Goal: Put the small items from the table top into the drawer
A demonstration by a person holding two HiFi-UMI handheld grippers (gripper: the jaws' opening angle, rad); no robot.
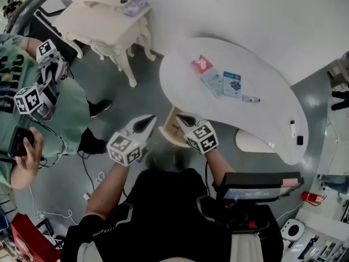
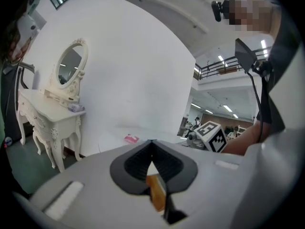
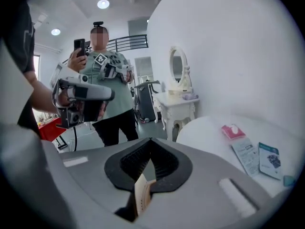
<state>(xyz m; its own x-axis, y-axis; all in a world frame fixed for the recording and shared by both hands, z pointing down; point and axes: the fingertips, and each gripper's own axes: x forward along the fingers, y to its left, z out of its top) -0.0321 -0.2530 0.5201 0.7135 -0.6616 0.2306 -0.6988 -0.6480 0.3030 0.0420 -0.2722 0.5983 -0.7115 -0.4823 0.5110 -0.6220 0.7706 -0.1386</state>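
On the white curved table (image 1: pixel 272 53) lie a pink packet (image 1: pixel 201 64), a pale booklet (image 1: pixel 212 83), a blue card (image 1: pixel 232 84), a small stick-shaped item (image 1: pixel 251 99), a white pen-like item (image 1: pixel 293 129) and a tiny black item (image 1: pixel 300 140). My left gripper (image 1: pixel 146 122) and right gripper (image 1: pixel 181 118) hover side by side off the table's near left edge, both shut and holding nothing. A wood-coloured drawer front (image 1: pixel 170 131) shows between them under the edge. The right gripper view shows its gripper (image 3: pixel 150 140) shut, with the packet (image 3: pixel 232 130), booklet (image 3: pixel 245 152) and card (image 3: pixel 269 160) ahead. In the left gripper view that gripper (image 2: pixel 151 142) is shut too.
A person in a green shirt (image 1: pixel 65 108) stands at the left with another pair of grippers and a phone. A white dressing table (image 1: pixel 103 23) stands at the back left. Cables (image 1: pixel 92 182) lie on the floor. A white ribbed object (image 1: pixel 255 141) sits under the table.
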